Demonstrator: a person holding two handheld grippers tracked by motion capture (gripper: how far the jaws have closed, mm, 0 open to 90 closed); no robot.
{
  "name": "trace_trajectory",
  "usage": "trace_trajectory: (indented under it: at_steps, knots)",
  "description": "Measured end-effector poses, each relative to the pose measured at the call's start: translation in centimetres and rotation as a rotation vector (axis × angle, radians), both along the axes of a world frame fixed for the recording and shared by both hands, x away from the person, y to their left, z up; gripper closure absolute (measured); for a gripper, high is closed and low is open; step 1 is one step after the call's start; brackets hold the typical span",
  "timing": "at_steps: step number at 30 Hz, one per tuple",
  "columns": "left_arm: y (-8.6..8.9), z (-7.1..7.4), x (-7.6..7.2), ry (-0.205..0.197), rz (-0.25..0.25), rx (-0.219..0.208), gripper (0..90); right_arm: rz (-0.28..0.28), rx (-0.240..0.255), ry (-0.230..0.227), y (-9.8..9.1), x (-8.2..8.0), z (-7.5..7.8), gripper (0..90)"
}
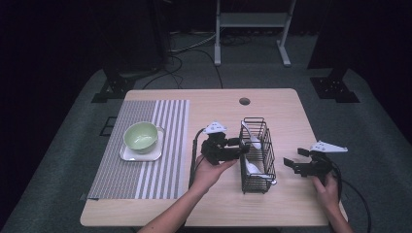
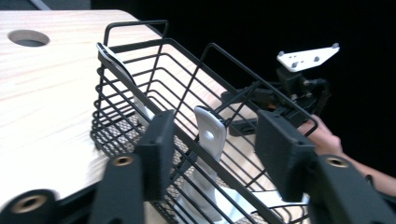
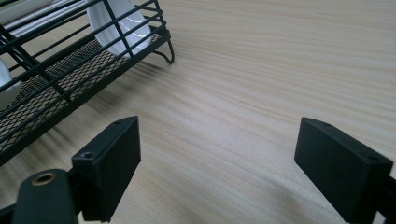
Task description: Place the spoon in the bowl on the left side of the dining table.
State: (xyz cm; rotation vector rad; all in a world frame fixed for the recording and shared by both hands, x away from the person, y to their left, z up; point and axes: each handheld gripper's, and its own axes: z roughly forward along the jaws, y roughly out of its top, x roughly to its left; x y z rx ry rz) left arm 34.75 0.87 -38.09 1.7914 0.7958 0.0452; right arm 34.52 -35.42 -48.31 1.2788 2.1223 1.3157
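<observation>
A black wire basket (image 1: 266,145) stands upright on the wooden table, right of centre. White spoons (image 1: 253,141) lean inside it. My left gripper (image 1: 243,148) reaches over the basket's left rim. In the left gripper view its jaws (image 2: 219,149) stand either side of one white spoon handle (image 2: 210,131), with a gap on both sides. A second spoon handle (image 2: 110,54) rests at the basket's far end (image 2: 140,44). My right gripper (image 1: 295,158) hovers open over bare wood right of the basket, nothing between its jaws (image 3: 219,154). The basket's corner (image 3: 46,70) and a spoon bowl (image 3: 123,23) lie ahead of it.
A pale green bowl (image 1: 141,135) sits on a white square plate (image 1: 127,155) on a grey striped placemat (image 1: 160,170) at the left. A round hole (image 1: 244,101) marks the table's far side. The right hand rests close to the table's right edge (image 1: 311,141).
</observation>
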Motion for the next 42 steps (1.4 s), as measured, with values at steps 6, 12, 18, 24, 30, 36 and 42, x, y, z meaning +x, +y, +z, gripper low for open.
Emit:
trace_trajectory:
  at_steps: [6,12,18,24,30,36,42]
  knots:
    - [0.07,0.0,-0.14,-0.031,-0.003,-0.005,66.5,0.002,0.0,-0.001,0.01,-0.01,0.01,13.4]
    - [0.04,-0.03,-0.17,-0.034,-0.007,0.014,73.4,0.002,0.001,-0.001,-0.02,-0.01,0.0,13.4]
    - [0.15,-0.26,-0.07,-0.022,-0.026,-0.009,78.8,0.002,0.002,-0.002,-0.04,0.0,0.0,13.5]
    - [0.14,-0.33,-0.12,-0.023,-0.045,-0.023,84.5,0.003,0.002,-0.002,-0.03,-0.02,0.0,13.4]
    - [0.3,-0.63,0.02,0.004,-0.045,-0.059,85.0,0.005,0.003,-0.001,-0.03,-0.02,0.0,13.4]
    - [0.36,-0.52,0.01,0.024,-0.041,-0.101,85.2,0.004,0.003,0.0,-0.03,-0.01,0.0,13.4]
    - [0.68,0.01,-0.03,0.039,-0.04,-0.153,85.1,0.004,0.005,0.0,-0.05,-0.01,-0.01,13.4]
